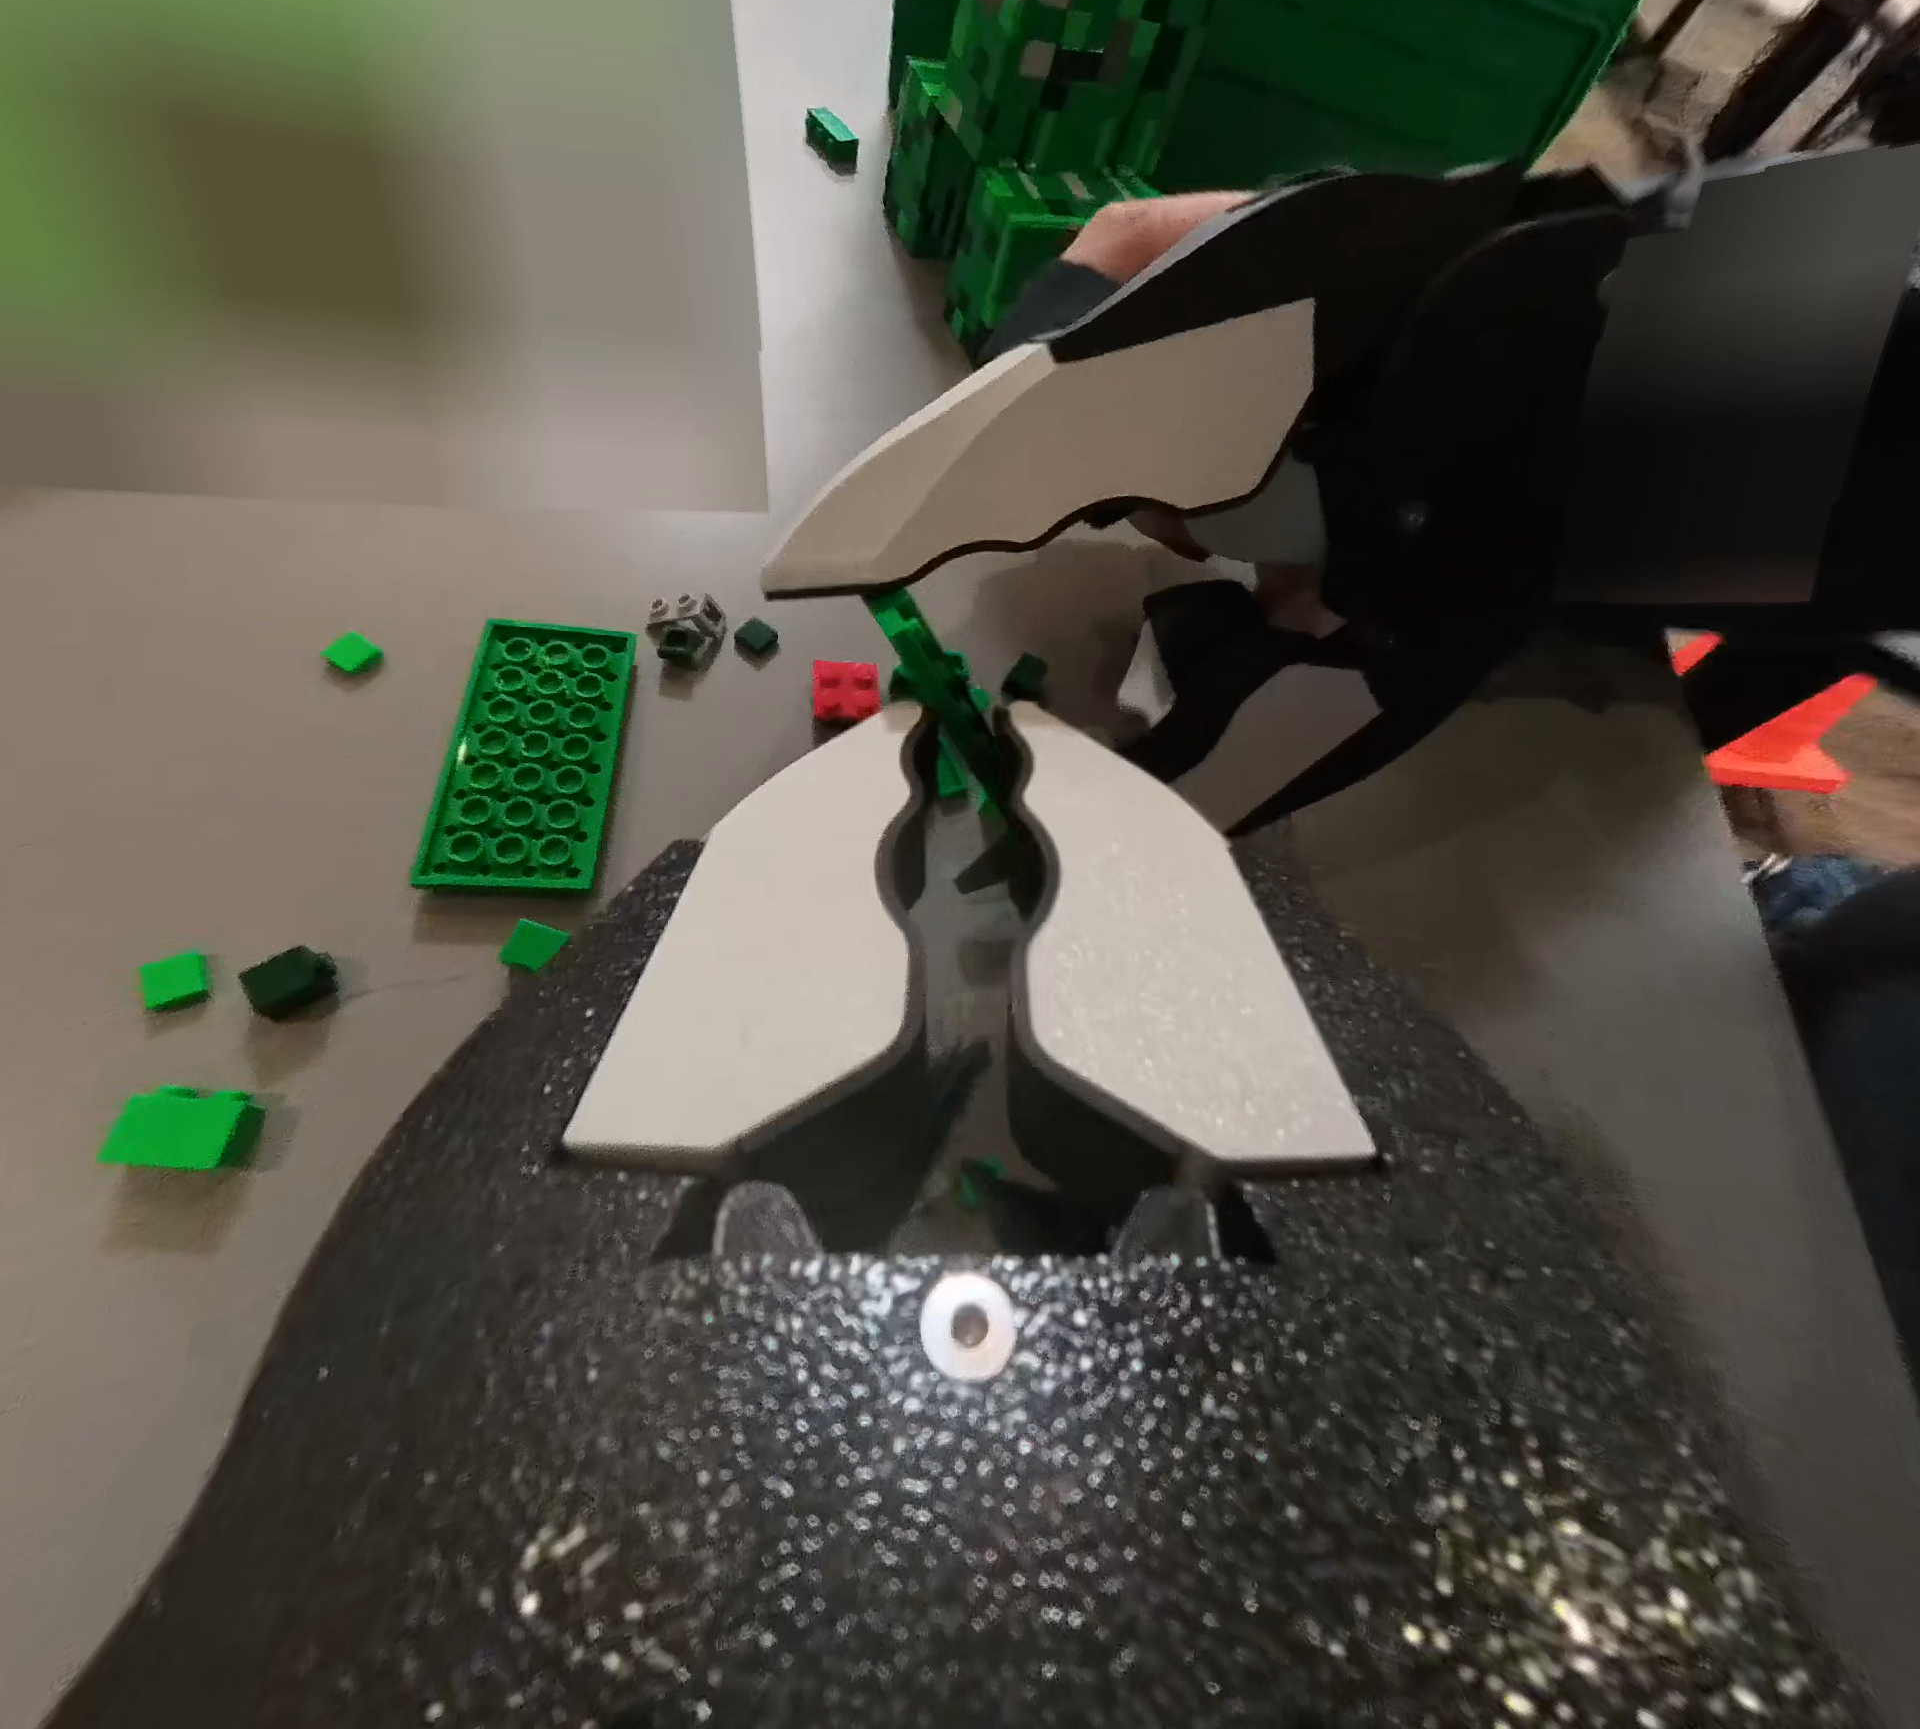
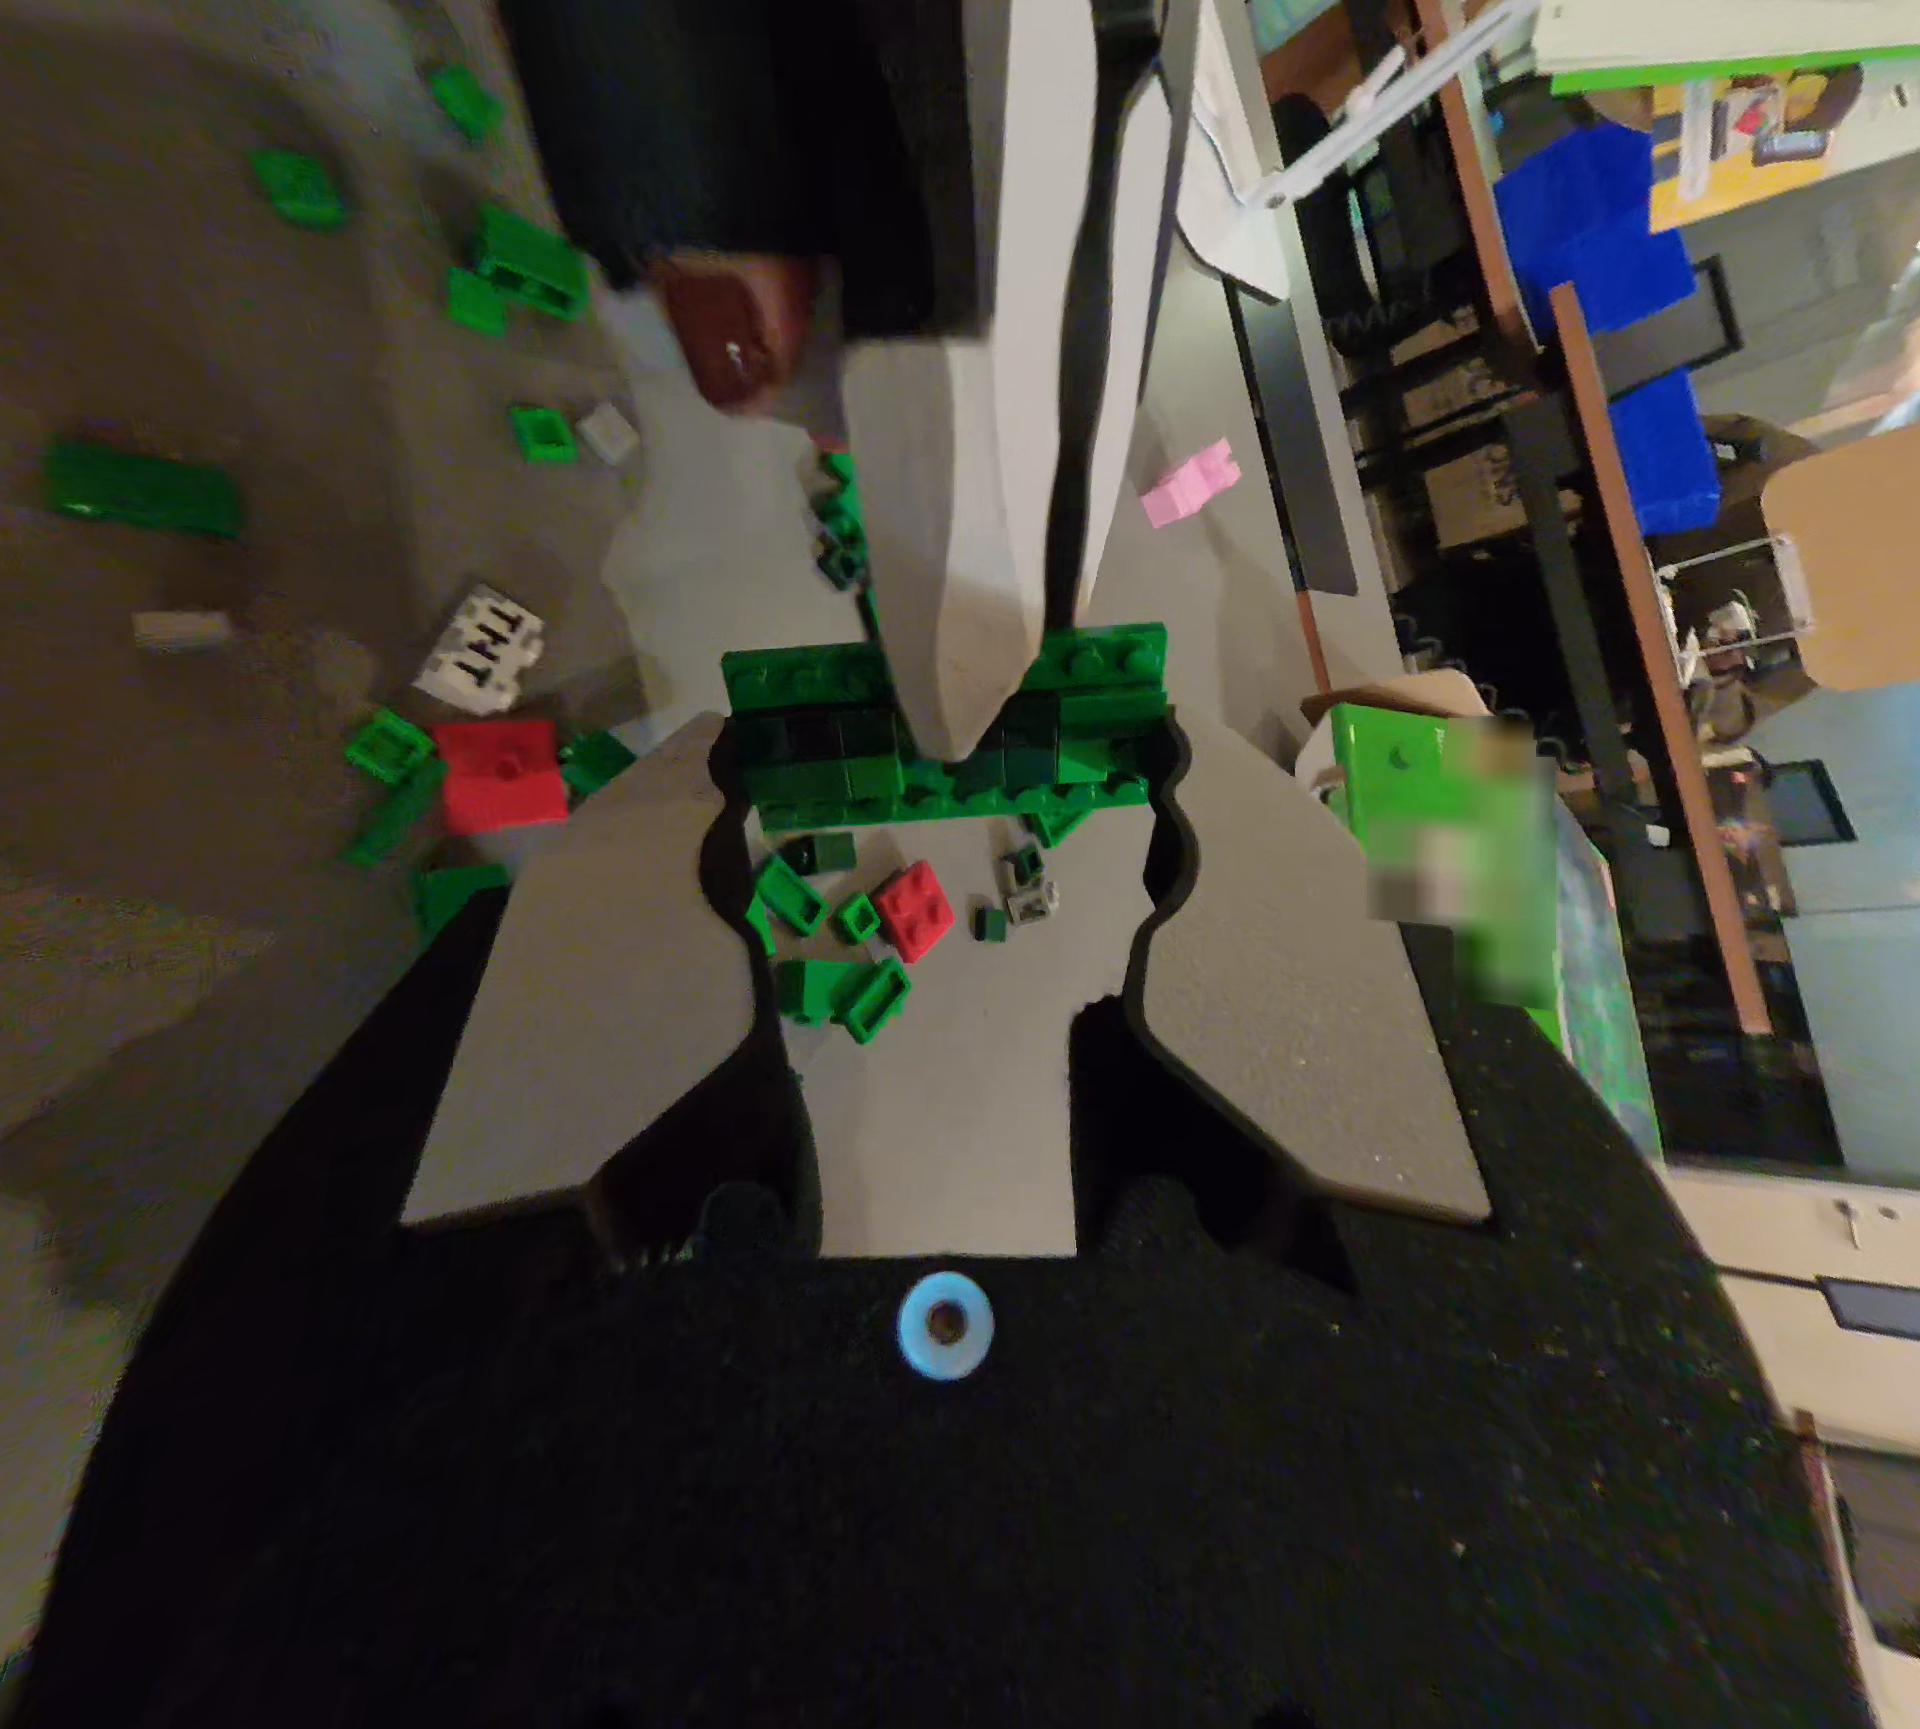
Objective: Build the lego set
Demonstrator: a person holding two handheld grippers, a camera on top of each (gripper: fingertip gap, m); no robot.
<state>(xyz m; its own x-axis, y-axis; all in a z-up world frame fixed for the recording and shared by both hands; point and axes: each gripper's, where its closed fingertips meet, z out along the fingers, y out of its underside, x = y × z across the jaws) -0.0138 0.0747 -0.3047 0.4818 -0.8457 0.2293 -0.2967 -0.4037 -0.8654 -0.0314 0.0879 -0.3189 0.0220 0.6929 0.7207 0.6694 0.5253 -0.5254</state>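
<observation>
A flat assembly of green and dark green bricks (image 2: 800, 723) is held in the air above the table. My right gripper (image 2: 945, 744) has its two fingers spread wide and clamps the assembly by its two ends. My left gripper (image 1: 961, 723) is shut on the same assembly (image 1: 914, 640), seen edge-on in the left wrist view. In the right wrist view the left gripper's pale fingers (image 2: 935, 536) come down from above and pinch the assembly's middle. The right gripper's upper finger (image 1: 1039, 453) rests on the assembly's top end.
A long green plate (image 1: 525, 760), a red brick (image 1: 847, 690), a grey piece (image 1: 686, 625) and loose green bricks (image 1: 177, 1129) lie on the grey table. A green pixel-patterned model (image 1: 1049, 69) stands at the back. A white printed block (image 2: 478, 645) and a pink brick (image 2: 1190, 484) lie nearby. Only a small space, under 4 cm, lies between the two pairs of fingers.
</observation>
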